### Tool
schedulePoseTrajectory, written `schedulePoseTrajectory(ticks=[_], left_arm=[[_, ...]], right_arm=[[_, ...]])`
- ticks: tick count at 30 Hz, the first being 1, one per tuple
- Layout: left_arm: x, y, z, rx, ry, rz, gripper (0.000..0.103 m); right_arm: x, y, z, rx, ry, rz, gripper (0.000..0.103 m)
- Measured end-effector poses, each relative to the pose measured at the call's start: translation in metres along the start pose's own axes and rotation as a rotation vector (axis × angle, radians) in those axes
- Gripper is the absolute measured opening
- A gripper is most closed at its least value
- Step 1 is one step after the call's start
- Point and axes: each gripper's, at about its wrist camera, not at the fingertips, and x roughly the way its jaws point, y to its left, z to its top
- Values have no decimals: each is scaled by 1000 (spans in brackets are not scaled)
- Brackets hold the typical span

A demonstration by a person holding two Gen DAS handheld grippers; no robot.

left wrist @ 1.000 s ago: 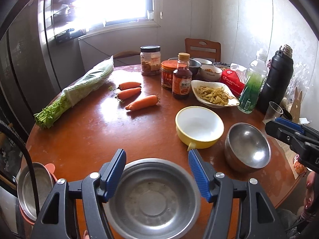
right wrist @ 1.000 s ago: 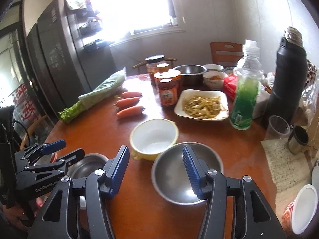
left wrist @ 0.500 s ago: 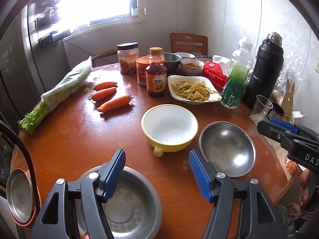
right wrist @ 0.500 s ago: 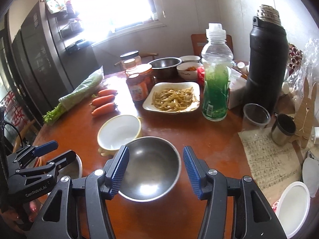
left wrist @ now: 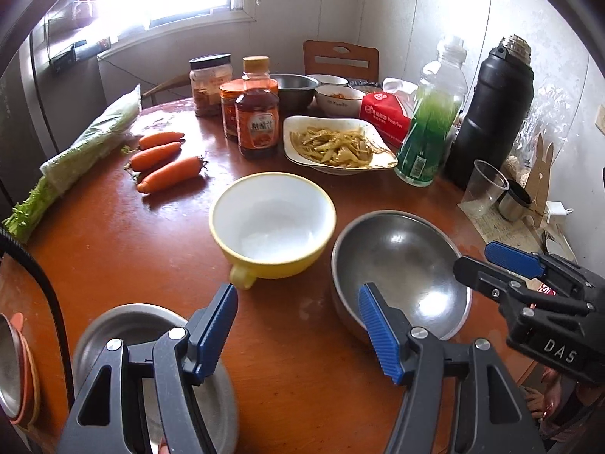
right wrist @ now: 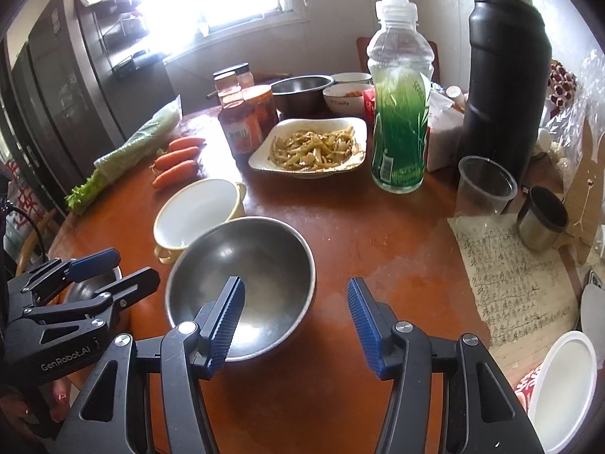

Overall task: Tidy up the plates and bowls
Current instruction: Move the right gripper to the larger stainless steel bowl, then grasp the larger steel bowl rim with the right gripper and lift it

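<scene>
A yellow bowl (left wrist: 272, 223) with a white inside stands mid-table, touching a larger empty steel bowl (left wrist: 401, 272) to its right. A flat steel dish (left wrist: 124, 329) lies at the near left edge, under my left gripper (left wrist: 298, 321), which is open and holds nothing. Its right finger overlaps the steel bowl's near rim in the picture. My right gripper (right wrist: 295, 321) is open over the steel bowl (right wrist: 242, 283): the left pad hangs over the bowl's inside and the right pad outside its rim. Neither pad touches the bowl. Each view shows the other gripper, the right gripper (left wrist: 476, 259) and the left gripper (right wrist: 124, 268).
Behind the bowls are a white plate of food (left wrist: 340, 143), sauce jars (left wrist: 257, 121), a green bottle (right wrist: 401, 113), a black thermos (right wrist: 506, 75), carrots (left wrist: 166, 162) and celery (left wrist: 75, 159). A plastic cup (right wrist: 484, 185), written paper (right wrist: 514, 272) and white lid (right wrist: 563, 386) lie right.
Both grippers moved right and lower over the table. The flat dish slid to the lower left of the left view. The steel bowl now sits under the right gripper's left finger.
</scene>
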Motion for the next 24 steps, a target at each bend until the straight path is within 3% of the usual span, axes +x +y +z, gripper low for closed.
schedulePoseTrajectory(ticks=[5,11,19,24], left_arm=[[11,-7,-1,10,16,12,66],[20,-15,-1,26,30,23,66],[29,-23,-1,38,41,16,66],[34,-25,-2,37,58,13,59]], right_arm=[[9,-2,-2,-3,14,-11,56],[19,-4,-2,-21,29,-24,38],[27,-5,-1,-42,42,-21,27],[33,-6,2,-49,59,-10,23]])
